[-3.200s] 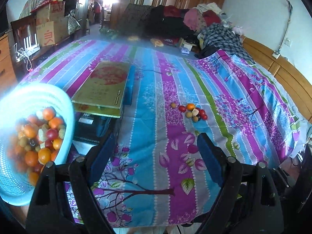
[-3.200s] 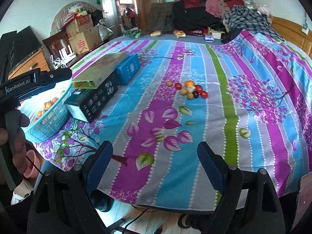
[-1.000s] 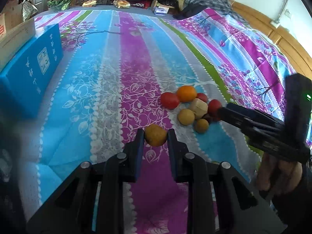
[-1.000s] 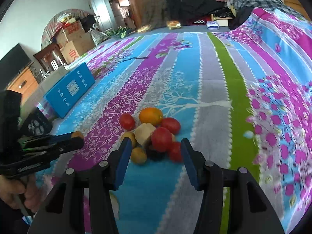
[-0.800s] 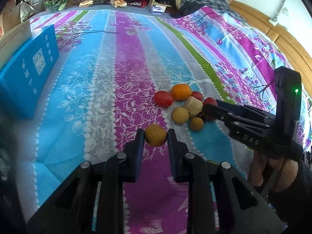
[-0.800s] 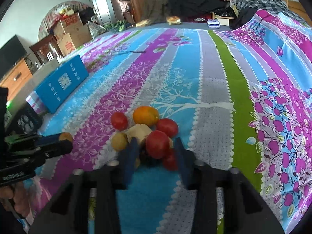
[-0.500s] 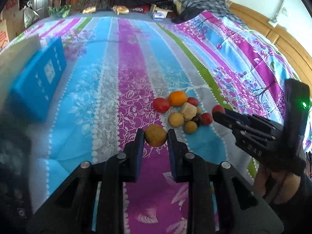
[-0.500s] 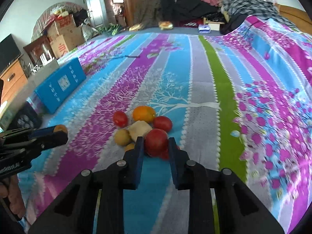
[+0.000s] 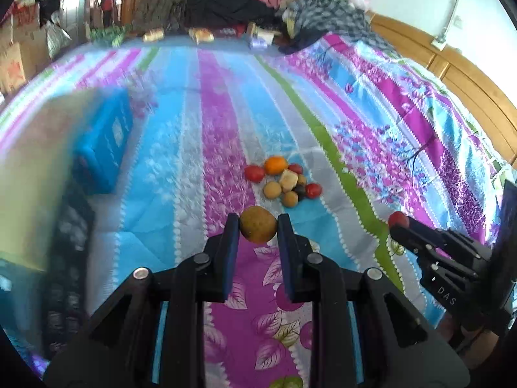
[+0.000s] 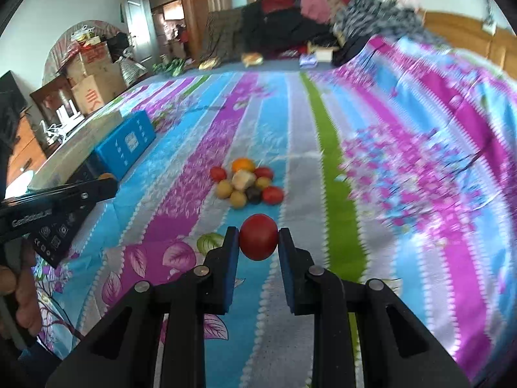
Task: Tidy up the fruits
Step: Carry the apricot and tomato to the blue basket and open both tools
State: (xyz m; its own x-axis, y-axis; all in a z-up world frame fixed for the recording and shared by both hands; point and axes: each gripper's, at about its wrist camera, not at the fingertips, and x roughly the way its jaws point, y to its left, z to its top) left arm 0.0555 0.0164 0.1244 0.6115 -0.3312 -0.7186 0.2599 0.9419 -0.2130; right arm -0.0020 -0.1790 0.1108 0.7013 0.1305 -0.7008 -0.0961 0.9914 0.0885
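Observation:
In the left wrist view my left gripper is shut on a brown-yellow round fruit, held above the bedspread. The right wrist view shows my right gripper shut on a red fruit, also lifted off the bed. A small pile of fruit lies on the striped bedspread ahead of both grippers, with an orange one, red ones, yellow-brown ones, a dark one and a pale chunk. The right gripper with its red fruit shows at the right of the left wrist view.
A blue box and a flat yellowish box lie on the bed's left side, beside a black device. Clothes are heaped at the far end. A wooden headboard runs along the right. A hand holds the left gripper.
The right gripper closed on the red fruit from the pile and lifted it back. Both grippers pulled up and away, so the pile now looks smaller and farther.

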